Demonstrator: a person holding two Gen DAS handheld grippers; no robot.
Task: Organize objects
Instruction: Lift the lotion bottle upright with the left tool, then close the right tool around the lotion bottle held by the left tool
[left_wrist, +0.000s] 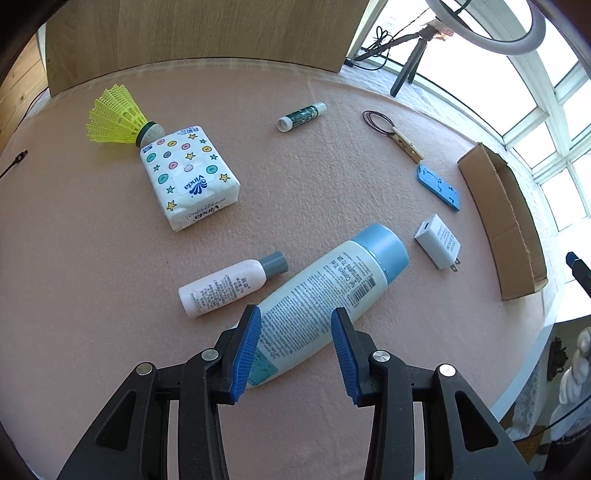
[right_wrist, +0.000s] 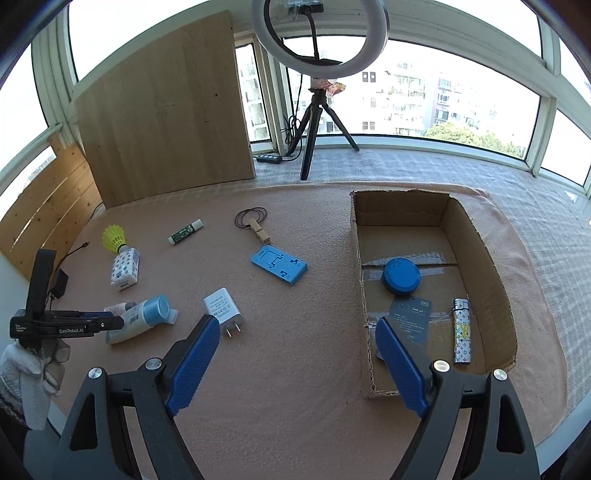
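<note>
Left wrist view: the large bottle (left_wrist: 325, 295) lies on the table (left_wrist: 110, 258); its base is hidden behind the left gripper (left_wrist: 295, 325). The fingers (left_wrist: 246, 350) stand partly spread either side of it; contact cannot be confirmed.

Right wrist view: the right gripper (right_wrist: 295, 332) is released, empty, wide apart above the table. The cardboard box (right_wrist: 476, 236) has its near wall partly hidden.

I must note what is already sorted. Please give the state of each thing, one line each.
Left hand-held gripper: open, jaws astride the large bottle, not pressing.
Right hand-held gripper: open, empty.
Large bottle: lying, capped.
Small bottle: lying, capped.
Cardboard box: open on top.
Blue lid: in box.
Lighter: lying in box.
Charger: unplugged, on cloth.
</note>
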